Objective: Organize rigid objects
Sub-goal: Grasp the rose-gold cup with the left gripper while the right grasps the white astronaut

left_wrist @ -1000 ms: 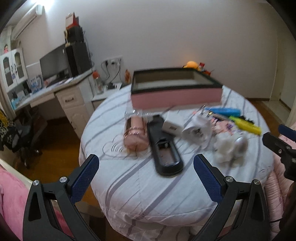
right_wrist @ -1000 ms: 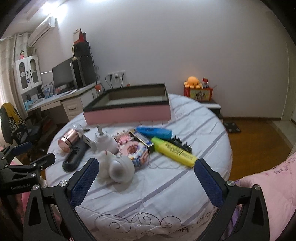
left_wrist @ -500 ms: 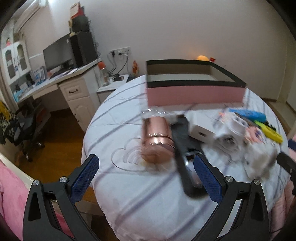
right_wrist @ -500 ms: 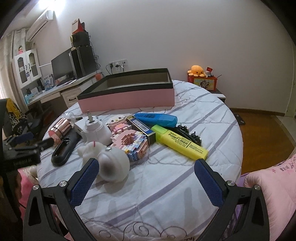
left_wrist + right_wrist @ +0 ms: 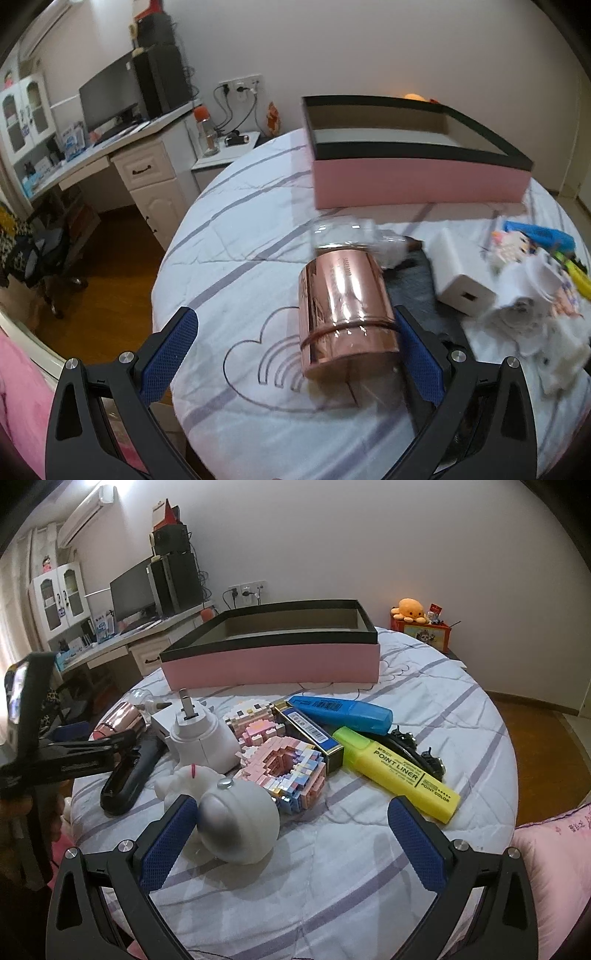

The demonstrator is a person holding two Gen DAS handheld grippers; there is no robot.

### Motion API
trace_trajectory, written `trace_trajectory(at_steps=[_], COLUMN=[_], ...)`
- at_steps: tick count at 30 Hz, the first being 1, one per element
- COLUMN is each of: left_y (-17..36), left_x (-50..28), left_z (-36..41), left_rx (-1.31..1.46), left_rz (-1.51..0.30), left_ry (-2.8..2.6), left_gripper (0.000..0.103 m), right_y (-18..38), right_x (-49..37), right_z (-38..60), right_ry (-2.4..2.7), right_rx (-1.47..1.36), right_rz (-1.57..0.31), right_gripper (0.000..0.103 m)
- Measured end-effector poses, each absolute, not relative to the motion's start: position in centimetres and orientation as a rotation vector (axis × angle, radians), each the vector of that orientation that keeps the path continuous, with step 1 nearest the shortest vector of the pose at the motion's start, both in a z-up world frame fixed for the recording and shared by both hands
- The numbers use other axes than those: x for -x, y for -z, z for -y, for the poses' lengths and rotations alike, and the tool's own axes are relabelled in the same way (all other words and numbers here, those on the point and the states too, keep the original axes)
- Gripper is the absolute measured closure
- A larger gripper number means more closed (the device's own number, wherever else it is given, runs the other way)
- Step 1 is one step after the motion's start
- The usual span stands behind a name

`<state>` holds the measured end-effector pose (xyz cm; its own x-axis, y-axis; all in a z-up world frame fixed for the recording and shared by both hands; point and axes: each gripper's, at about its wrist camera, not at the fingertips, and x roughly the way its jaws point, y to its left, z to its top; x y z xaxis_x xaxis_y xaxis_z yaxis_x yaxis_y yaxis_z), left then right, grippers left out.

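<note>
A rose-gold metal cylinder (image 5: 345, 310) lies on its side on the round cloth-covered table (image 5: 236, 258). My left gripper (image 5: 293, 354) is open around it, with the right pad (image 5: 417, 354) close to its side and a wide gap at the left pad. The pink box with a black rim (image 5: 417, 181) stands open behind it. My right gripper (image 5: 290, 845) is open and holds nothing. A white round figure with a silver dome (image 5: 236, 823) sits just beside its left pad (image 5: 166, 845). The rose-gold cylinder (image 5: 118, 720) also shows at the far left of the right wrist view.
Between the box (image 5: 273, 664) and the right gripper lie a black remote (image 5: 129, 775), white plug (image 5: 199, 738), pink brick-built toys (image 5: 284, 764), blue highlighter (image 5: 343, 714), yellow highlighter (image 5: 399, 771) and a black clip (image 5: 417, 753). A desk (image 5: 140, 162) stands left of the table.
My left gripper has moved forward and left, so the rose-gold cylinder now lies between its fingers. My right gripper has come closer to the white figure. Both have stayed open.
</note>
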<state>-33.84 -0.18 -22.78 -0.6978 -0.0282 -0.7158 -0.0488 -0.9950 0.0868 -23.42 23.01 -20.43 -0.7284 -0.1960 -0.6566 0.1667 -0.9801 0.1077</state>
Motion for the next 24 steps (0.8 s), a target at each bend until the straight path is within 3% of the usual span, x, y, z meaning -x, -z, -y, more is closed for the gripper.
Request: trace_trajectory(at_steps=[4, 5, 7, 8, 24], left_y=[23.8, 23.8, 23.5, 23.3, 21.7], left_x=[34.8, 34.7, 34.1, 33.8, 29.0], left_z=[1.7, 1.4, 0.7, 0.7, 1.6], left_rx=[1.250, 1.232, 1.168, 1.155, 1.126], left_rz=[-0.018, -0.061, -0.123, -0.124, -0.118], left_ry=[-2.835, -2.833, -2.814, -2.806, -2.734], left_gripper=[0.001, 0.008, 0.035, 0.056, 0.056], right_y=[20.4, 20.4, 20.4, 20.4, 19.1], right_x=[23.5, 23.5, 23.5, 23.4, 21.9], right_z=[-23.0, -23.0, -22.8, -22.7, -20.8], right_ry=[2.753, 2.753, 2.753, 2.751, 2.745], right_rx=[-1.052, -1.054, -1.053, -1.055, -1.003], right_rz=[0.053, 0.055, 0.057, 0.054, 0.049], right_gripper=[0.000, 0.000, 0.000, 0.000, 0.000])
